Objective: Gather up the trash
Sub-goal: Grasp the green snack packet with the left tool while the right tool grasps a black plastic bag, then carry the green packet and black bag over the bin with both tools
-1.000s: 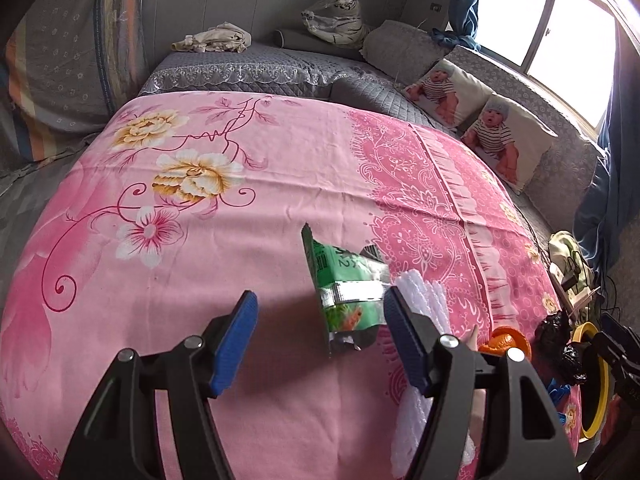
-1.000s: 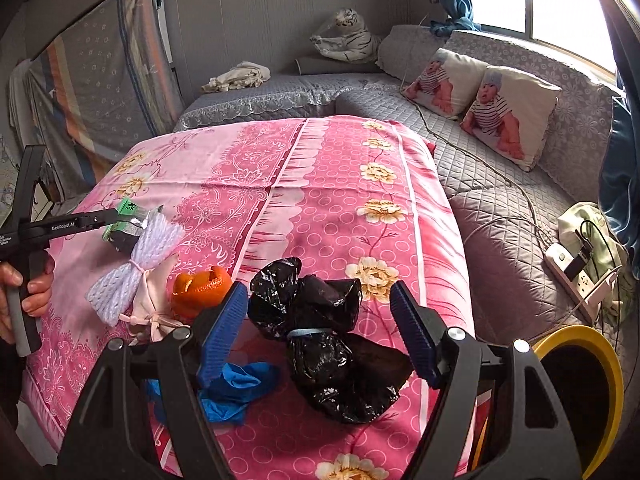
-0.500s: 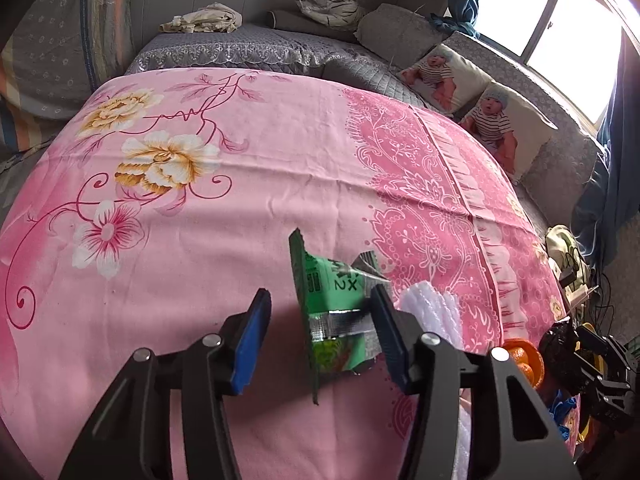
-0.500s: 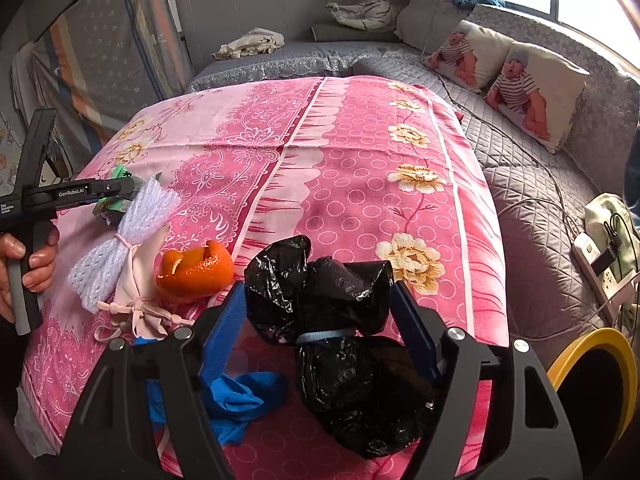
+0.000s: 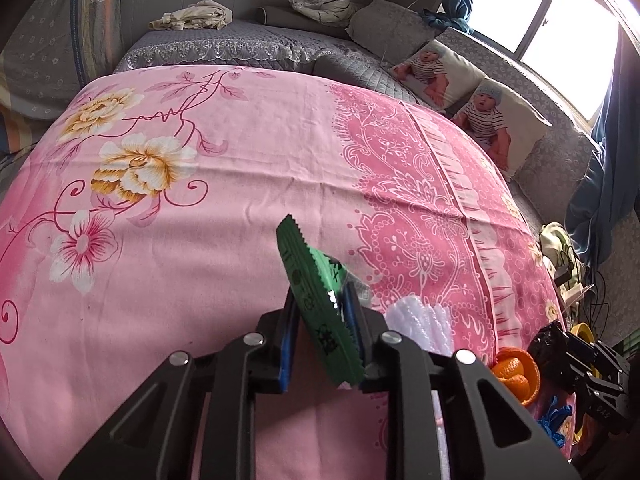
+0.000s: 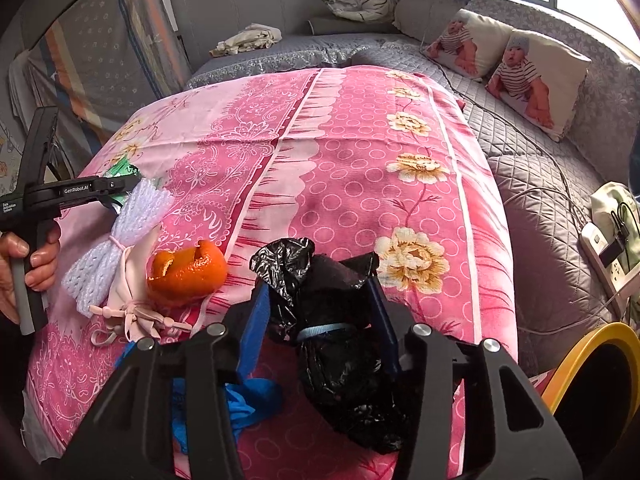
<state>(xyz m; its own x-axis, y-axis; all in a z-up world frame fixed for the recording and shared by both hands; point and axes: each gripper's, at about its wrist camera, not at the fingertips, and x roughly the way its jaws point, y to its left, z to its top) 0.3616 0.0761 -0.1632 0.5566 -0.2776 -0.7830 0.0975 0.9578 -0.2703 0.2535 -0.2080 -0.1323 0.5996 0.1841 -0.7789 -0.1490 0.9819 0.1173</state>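
Light: daylight from the window (image 5: pixel 560 20) at the upper right, blown out to white.
Bedspread (image 5: pixel 240 168): evenly lit, colours clear, soft shadows.
Glare: mild haze near the panes.
Distortion: strong fisheye curving, dark corners.
Focus: the centre is sharp, while the rims of both views are soft.

1 green wrapper (image 5: pixel 320 304), 1 black bag (image 6: pixel 340 344), 1 orange peel (image 6: pixel 188 276), 2 baby cushions (image 6: pixel 536 76).

Far half of pink floral bedsheet (image 5: pixel 240 184) open; near edge crowded: white foam net (image 6: pixel 132 216), orange peel (image 6: pixel 188 272), crumpled blue glove (image 6: pixel 248 400).
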